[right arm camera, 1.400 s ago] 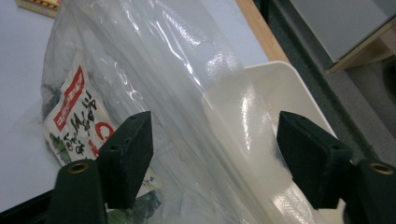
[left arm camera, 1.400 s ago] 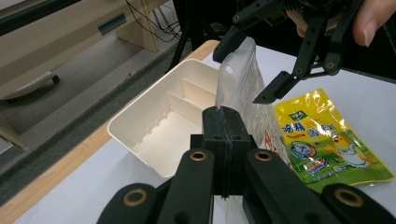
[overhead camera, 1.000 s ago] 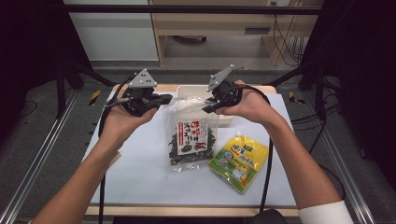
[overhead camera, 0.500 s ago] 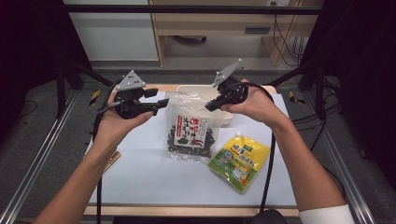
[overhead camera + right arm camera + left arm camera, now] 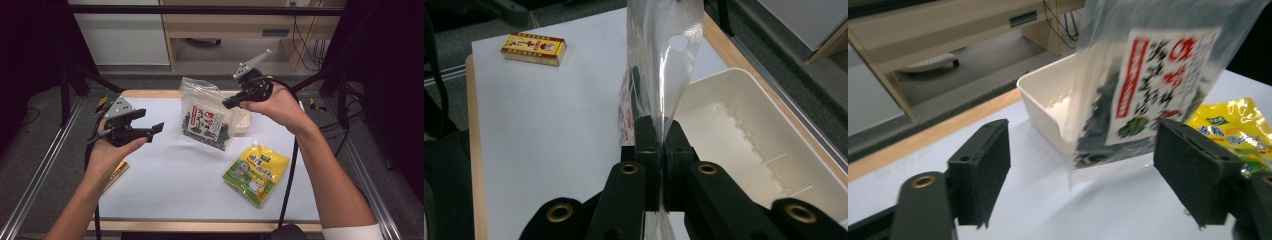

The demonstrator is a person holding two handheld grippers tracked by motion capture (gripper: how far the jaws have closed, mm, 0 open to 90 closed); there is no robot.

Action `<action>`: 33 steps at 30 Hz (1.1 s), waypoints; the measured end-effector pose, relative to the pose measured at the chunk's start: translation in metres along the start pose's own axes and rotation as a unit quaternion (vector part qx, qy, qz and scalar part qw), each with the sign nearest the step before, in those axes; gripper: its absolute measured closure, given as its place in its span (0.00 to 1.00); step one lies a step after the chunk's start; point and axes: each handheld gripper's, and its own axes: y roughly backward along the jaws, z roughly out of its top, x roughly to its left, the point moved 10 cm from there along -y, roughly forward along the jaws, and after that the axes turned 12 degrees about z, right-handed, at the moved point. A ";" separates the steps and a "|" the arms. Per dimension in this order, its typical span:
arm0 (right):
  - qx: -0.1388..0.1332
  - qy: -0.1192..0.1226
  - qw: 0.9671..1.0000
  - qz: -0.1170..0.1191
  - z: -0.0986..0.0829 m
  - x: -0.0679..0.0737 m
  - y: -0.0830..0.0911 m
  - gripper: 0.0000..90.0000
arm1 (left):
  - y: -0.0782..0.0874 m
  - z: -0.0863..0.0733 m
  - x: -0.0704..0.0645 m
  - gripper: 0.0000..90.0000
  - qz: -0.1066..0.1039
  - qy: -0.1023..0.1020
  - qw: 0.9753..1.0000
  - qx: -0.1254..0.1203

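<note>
Light falls from above onto the white counter, which shows bright while the room at both sides sinks into near black. Shadows under the things are soft and short. In the left gripper view the seaweed bag is smeared with blur and its clear film washes out. In the right gripper view the bag's film catches pale glare; the near claw is sharp.

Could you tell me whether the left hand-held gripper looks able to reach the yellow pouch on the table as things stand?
Probably yes. The left hand-held gripper is open and holds nothing, and the yellow pouch lies flat with bare table between them. The seaweed bag hangs farther back from the right hand-held gripper.
</note>
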 end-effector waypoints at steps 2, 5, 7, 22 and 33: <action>-0.005 -0.008 1.000 0.001 0.002 0.001 0.003 0.98 | -0.003 -0.013 0.002 0.18 0.009 0.001 1.000 0.013; -0.013 -0.019 1.000 0.001 0.006 0.002 0.007 0.98 | -0.007 -0.035 0.002 0.16 0.014 0.002 0.999 0.029; -0.021 -0.022 1.000 0.001 0.010 0.003 0.010 0.98 | -0.009 -0.053 0.000 0.15 0.017 0.002 0.999 0.041; -0.070 -0.047 0.996 -0.012 0.030 -0.004 0.030 0.98 | -0.016 -0.145 0.000 0.11 0.038 -0.001 0.995 0.096; -0.087 -0.064 0.994 -0.018 0.028 -0.011 0.038 0.98 | -0.016 -0.158 -0.003 0.10 0.040 0.000 0.993 0.109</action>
